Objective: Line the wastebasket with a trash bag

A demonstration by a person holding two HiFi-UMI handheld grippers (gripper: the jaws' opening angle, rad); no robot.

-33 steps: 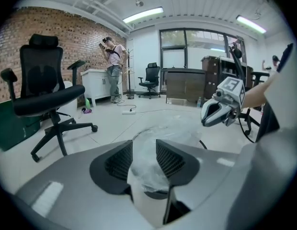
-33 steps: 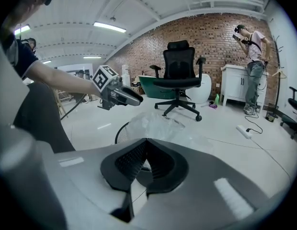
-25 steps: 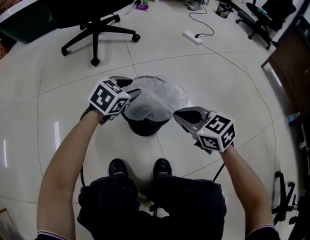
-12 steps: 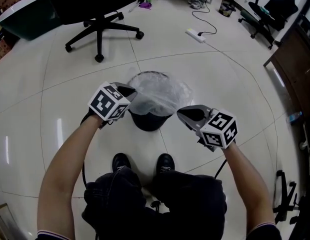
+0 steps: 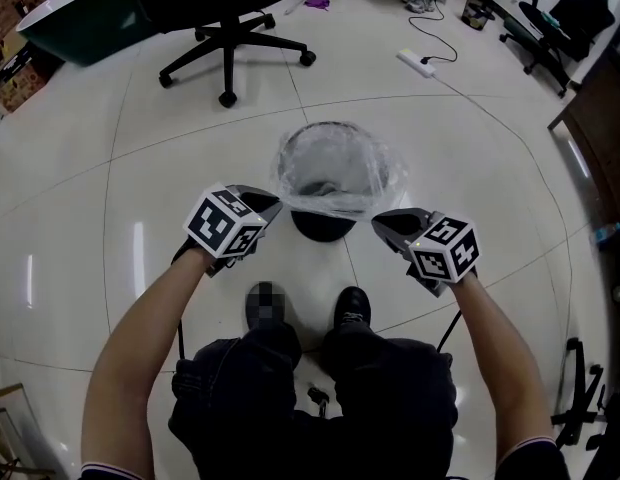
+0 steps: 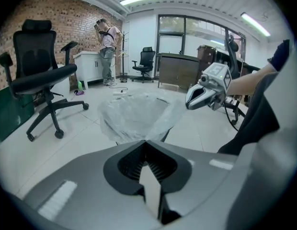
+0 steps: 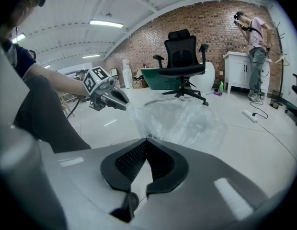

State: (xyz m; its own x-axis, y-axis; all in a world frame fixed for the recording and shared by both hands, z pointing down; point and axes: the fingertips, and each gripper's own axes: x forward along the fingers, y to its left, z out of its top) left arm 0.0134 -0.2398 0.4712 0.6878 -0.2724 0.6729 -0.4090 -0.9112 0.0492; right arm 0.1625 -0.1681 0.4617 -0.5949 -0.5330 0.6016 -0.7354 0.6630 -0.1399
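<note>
With jaws fully closed, the left gripper (image 5: 273, 206) and right gripper (image 5: 378, 220) are pinching the near rim of the clear plastic trash bag (image 5: 335, 163) draping the black round wastebasket (image 5: 325, 226). Both are flanking its near side, equally close.

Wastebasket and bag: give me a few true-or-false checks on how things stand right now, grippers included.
1. The left gripper and the right gripper are both shut on the edge of the trash bag. True.
2. The trash bag is black. False: it is clear film.
3. The wastebasket lies on its side. False: it stands upright on the floor, with the bag draped over its rim.
4. An office chair stands beyond the wastebasket. True.
</note>
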